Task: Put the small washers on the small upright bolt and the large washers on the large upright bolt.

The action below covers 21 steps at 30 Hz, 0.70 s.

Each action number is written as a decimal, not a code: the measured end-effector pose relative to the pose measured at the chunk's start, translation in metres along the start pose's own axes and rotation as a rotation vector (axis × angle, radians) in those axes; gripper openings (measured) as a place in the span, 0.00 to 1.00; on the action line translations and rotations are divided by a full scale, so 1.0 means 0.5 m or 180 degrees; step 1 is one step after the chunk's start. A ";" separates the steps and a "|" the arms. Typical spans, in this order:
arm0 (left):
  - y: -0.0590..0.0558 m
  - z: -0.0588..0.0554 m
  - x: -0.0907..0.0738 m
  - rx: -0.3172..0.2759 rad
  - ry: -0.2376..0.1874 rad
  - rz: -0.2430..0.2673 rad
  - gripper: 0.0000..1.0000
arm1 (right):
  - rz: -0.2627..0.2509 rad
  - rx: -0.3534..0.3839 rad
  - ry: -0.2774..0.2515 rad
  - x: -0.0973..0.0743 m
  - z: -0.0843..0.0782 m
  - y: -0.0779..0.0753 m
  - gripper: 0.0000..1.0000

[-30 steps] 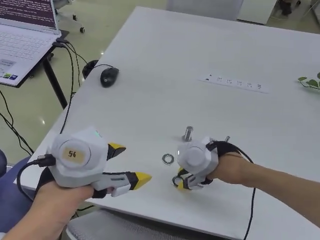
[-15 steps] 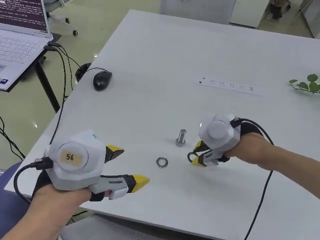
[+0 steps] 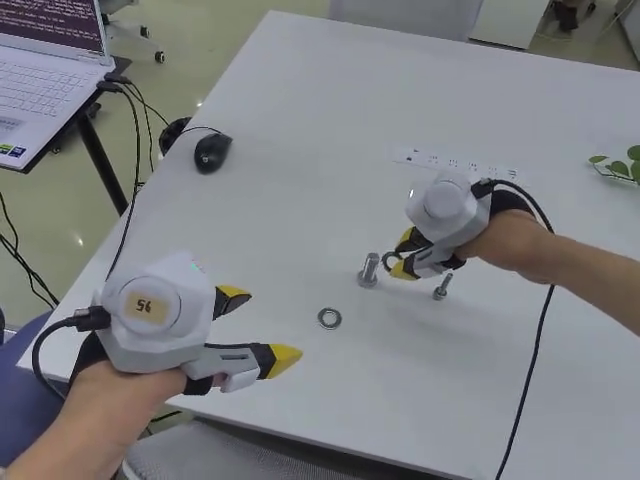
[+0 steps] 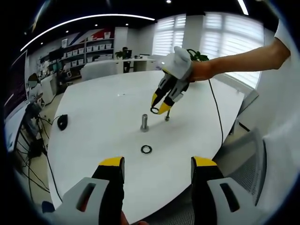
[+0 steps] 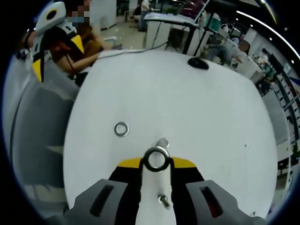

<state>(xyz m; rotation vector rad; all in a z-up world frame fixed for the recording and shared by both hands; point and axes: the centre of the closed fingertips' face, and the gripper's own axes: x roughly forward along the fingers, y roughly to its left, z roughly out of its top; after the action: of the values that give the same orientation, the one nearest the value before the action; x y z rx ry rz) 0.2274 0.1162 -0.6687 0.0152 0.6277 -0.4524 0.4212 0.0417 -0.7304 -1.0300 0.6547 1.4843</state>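
Right gripper clamped on washer, probably large one, near top of large bolt. Keep ring level, centre hole over bolt tip, then release. Small bolt beside large bolt; loose washer near it. Left gripper wide, well apart.

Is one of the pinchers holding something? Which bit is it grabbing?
Yes. The right gripper holds a washer by its outer rim, pinched between its two yellow tips. The left gripper is open, holding nothing.
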 end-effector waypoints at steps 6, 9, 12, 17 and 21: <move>0.003 -0.004 -0.004 -0.0024 0.0006 0.0022 0.56 | -0.0018 -0.0103 -0.0015 -0.006 0.039 -0.020 0.23; 0.004 -0.004 -0.004 -0.0026 0.0006 0.0023 0.56 | 0.0013 -0.0118 -0.0002 0.000 0.051 -0.021 0.23; 0.005 -0.003 -0.005 -0.0031 -0.0001 0.0028 0.56 | 0.0059 -0.0142 0.0024 0.009 0.055 -0.012 0.23; 0.014 -0.008 -0.010 -0.0062 -0.0003 0.0053 0.57 | 0.0131 -0.0140 0.0090 0.025 0.049 0.001 0.23; 0.019 -0.012 -0.012 -0.0073 0.0007 0.0065 0.57 | 0.0165 -0.0115 0.0127 0.038 0.040 -0.003 0.23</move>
<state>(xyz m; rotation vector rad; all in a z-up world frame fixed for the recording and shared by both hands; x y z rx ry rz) 0.2237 0.1279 -0.6712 0.0002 0.6345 -0.4253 0.4184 0.0685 -0.7378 -1.0798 0.6897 1.5287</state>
